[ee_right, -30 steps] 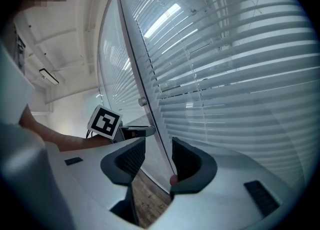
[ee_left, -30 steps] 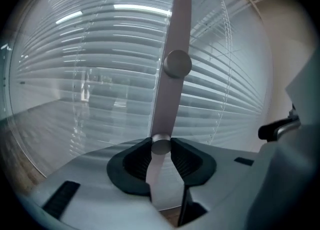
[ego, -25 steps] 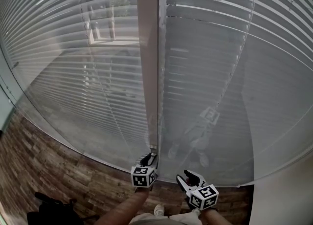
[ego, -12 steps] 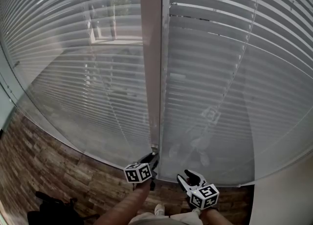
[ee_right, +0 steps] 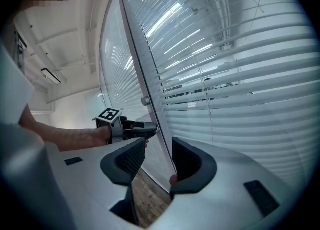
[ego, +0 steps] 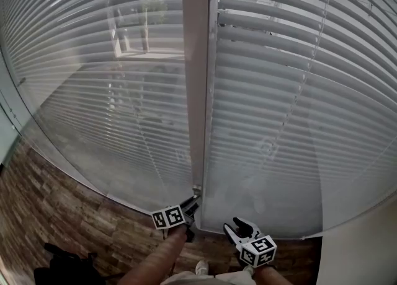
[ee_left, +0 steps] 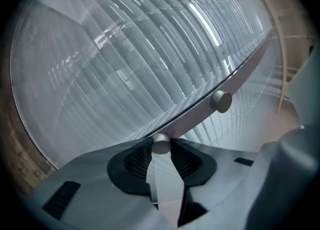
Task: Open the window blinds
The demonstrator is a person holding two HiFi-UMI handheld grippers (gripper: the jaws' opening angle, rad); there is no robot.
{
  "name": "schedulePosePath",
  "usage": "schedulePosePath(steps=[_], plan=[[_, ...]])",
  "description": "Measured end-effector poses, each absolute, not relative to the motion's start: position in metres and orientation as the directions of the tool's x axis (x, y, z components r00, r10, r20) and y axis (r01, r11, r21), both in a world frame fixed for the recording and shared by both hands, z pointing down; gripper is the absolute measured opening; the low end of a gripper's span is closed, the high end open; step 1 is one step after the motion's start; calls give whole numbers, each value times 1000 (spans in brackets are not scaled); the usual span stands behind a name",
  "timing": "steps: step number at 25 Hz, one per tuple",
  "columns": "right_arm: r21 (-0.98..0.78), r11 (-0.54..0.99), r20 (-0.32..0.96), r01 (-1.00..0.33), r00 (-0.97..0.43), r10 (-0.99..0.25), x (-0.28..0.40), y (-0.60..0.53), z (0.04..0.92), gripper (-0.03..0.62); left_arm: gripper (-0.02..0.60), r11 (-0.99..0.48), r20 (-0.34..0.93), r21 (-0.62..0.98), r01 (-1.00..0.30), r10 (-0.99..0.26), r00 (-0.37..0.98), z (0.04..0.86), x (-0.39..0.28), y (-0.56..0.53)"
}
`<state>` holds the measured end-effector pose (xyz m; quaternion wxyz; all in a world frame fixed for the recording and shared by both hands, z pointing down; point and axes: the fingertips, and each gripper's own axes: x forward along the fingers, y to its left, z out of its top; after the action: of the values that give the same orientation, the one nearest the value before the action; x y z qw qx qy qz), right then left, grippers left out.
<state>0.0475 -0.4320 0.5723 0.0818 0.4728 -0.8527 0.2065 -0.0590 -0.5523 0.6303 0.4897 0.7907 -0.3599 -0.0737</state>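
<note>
Two panes of white slatted blinds behind glass, the left blind [ego: 93, 92] and the right blind [ego: 279, 92], meet at a pale upright frame post [ego: 195, 92]. Low on the post sits a small round metal knob [ego: 196, 189] [ee_left: 161, 144]. My left gripper [ego: 189, 206] [ee_left: 161, 146] is shut on that knob, its ribbed pads pressing both sides. A second knob [ee_left: 221, 101] [ee_right: 145, 101] sits further along the post, untouched. My right gripper [ego: 239, 228] [ee_right: 159, 159] hangs open and empty close to the right pane's glass, with the left gripper [ee_right: 145, 130] beside it.
A wood-plank floor [ego: 62, 215] runs under the glass. A dark object [ego: 62, 259] lies on it at the bottom left. A plain wall [ego: 366, 246] closes the right side. The person's shoe [ego: 201, 267] shows between the two forearms.
The left gripper has rolled on the knob, its marker cube swinging over to the left. The right blind's slats now stand out as separate bands further down. The right gripper has kept still.
</note>
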Motion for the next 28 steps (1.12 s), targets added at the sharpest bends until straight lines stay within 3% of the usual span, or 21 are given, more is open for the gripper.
schedulePosePath(steps=[10,28], plan=[[-271,474,332,-838,-544,-771,43,-431,569,172,133,-178,149,935,-306,-585,797,630,-58,-553],[-268,473,333,-840,-541,-772,41,-418,572,172,133,-18,-49,999,47,-604,795,635,-60,-545]])
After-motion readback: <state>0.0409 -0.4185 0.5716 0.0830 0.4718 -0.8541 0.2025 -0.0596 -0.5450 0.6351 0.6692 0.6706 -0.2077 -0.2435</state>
